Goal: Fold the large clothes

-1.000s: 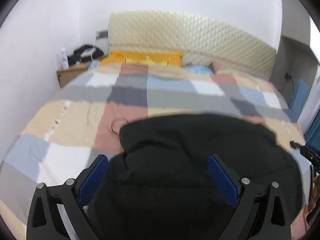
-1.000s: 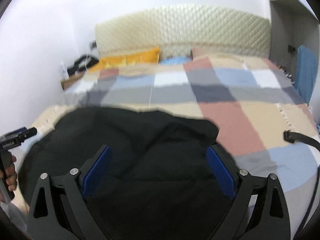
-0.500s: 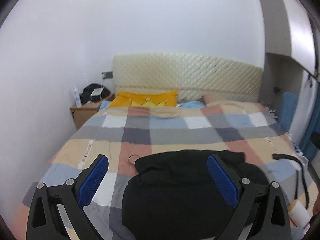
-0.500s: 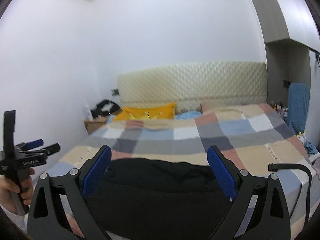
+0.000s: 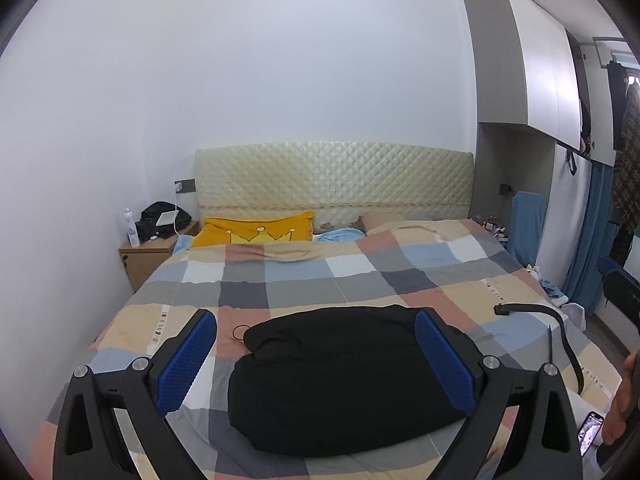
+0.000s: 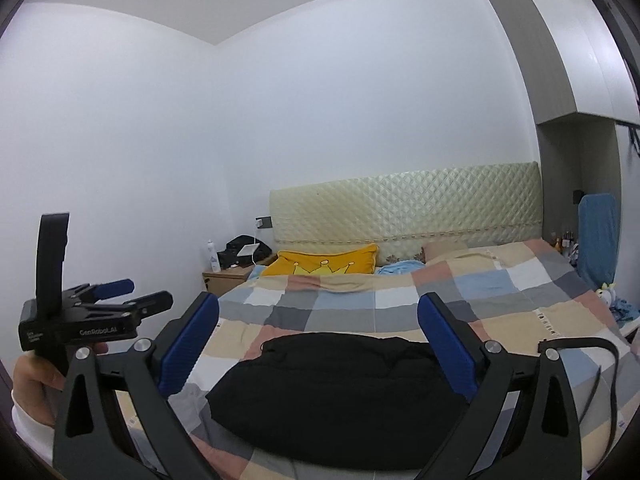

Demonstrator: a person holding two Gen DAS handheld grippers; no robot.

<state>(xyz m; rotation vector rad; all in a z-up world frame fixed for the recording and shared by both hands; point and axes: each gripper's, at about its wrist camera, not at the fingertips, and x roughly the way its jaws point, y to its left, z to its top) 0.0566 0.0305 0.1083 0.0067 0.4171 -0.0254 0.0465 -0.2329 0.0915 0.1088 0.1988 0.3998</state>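
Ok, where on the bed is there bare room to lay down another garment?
Free: quilt between the black garment and yellow pillow, plus the strip left of the garment. Crowded: the right edge, where a black strap lies.

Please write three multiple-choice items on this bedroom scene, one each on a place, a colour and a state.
1. Where does the folded black garment lie?
A. on the wooden nightstand
B. on the checked patchwork bedspread, near the foot
C. against the quilted headboard

2. What colour is the crown-printed pillow?
A. yellow
B. green
C. red

3. How do the left tool and right tool stand?
A. both shut on cloth
B. one open, one shut
C. both open, holding nothing

Answers: 1 B, the garment rests on the bedspread close to the cameras. 2 A, it is yellow beside the cream headboard. 3 C, the blue pads are wide apart above the cloth.
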